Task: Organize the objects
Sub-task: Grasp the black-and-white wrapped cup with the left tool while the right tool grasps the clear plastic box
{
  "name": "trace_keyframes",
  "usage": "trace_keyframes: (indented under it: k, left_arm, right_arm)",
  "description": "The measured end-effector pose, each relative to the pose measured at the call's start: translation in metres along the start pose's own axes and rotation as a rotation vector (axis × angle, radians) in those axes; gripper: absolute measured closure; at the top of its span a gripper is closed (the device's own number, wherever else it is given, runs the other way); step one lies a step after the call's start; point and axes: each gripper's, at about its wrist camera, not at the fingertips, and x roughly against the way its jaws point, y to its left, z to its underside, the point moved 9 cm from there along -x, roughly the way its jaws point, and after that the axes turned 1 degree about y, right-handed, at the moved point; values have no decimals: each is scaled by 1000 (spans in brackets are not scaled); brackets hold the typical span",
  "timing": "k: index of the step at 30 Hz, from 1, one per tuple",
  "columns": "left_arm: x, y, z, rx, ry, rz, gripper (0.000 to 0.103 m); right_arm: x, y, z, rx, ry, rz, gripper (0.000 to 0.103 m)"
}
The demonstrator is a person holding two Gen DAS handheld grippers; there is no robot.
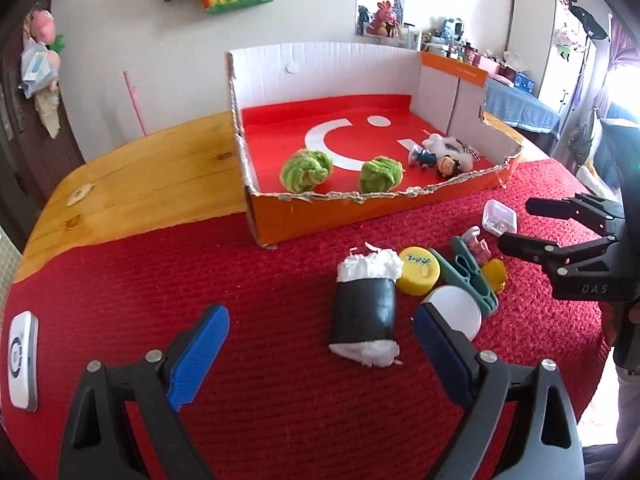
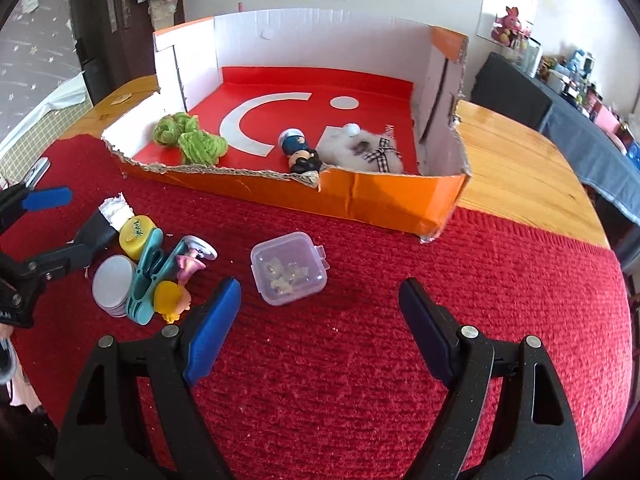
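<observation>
An orange cardboard box point(image 1: 320, 216) point(image 2: 384, 200) holds two green yarn balls point(image 1: 306, 170) point(image 2: 188, 140), a small figurine point(image 1: 448, 166) point(image 2: 300, 154) and a white fluffy toy point(image 2: 360, 152). On the red cloth lie a black-wrapped white roll point(image 1: 366, 308), a yellow cap point(image 1: 418, 274) point(image 2: 136, 236), a white disc point(image 1: 456, 312) point(image 2: 114, 284), a teal clip point(image 1: 472, 280) point(image 2: 148, 276), a yellow-haired doll point(image 2: 172, 300) and a clear plastic case point(image 2: 288, 268) point(image 1: 498, 218). My left gripper point(image 1: 320, 344) is open just before the roll. My right gripper point(image 2: 320, 320) is open beside the case.
The wooden table point(image 1: 140, 176) point(image 2: 516, 176) shows beyond the red cloth point(image 1: 240, 280). A white remote-like device point(image 1: 22, 360) lies at the cloth's left edge. The box's front wall is low and torn, its back and side walls tall.
</observation>
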Motion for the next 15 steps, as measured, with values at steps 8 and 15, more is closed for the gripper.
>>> trace_keyframes:
  k: [8,15]
  left_arm:
    - [-12,-9,-1,-1,40,82,33]
    - [-11,-24,-1,-46,24,128,68]
  right_arm:
    - [-5,4,-2,15,-2,-34,28]
    - [-5,15,-3,48,-11,-81,61]
